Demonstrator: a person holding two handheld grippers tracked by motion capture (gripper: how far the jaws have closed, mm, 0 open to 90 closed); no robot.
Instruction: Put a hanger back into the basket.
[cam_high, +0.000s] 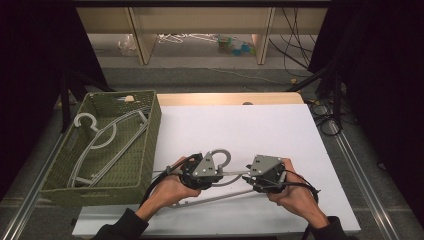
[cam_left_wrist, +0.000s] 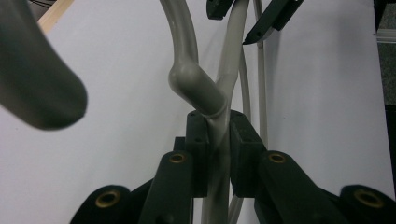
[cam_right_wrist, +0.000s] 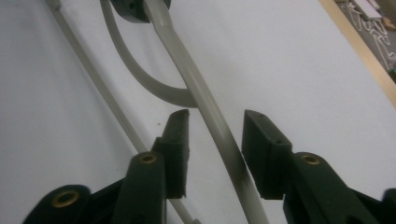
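A grey plastic hanger lies on the white sheet near the table's front edge, hook pointing away from me. My left gripper is shut on the hanger just below the hook's neck; its pads press the grey arm from both sides. My right gripper sits to the right, on the hanger's shoulder. In the right gripper view its jaws stand apart around the hanger arm, and the pads do not press it. Each hand wraps its gripper from below.
A green woven basket stands left of the sheet with several more grey hangers inside. The sheet's far half lies bare. Beyond the table are wooden shelf legs and loose cables on the floor.
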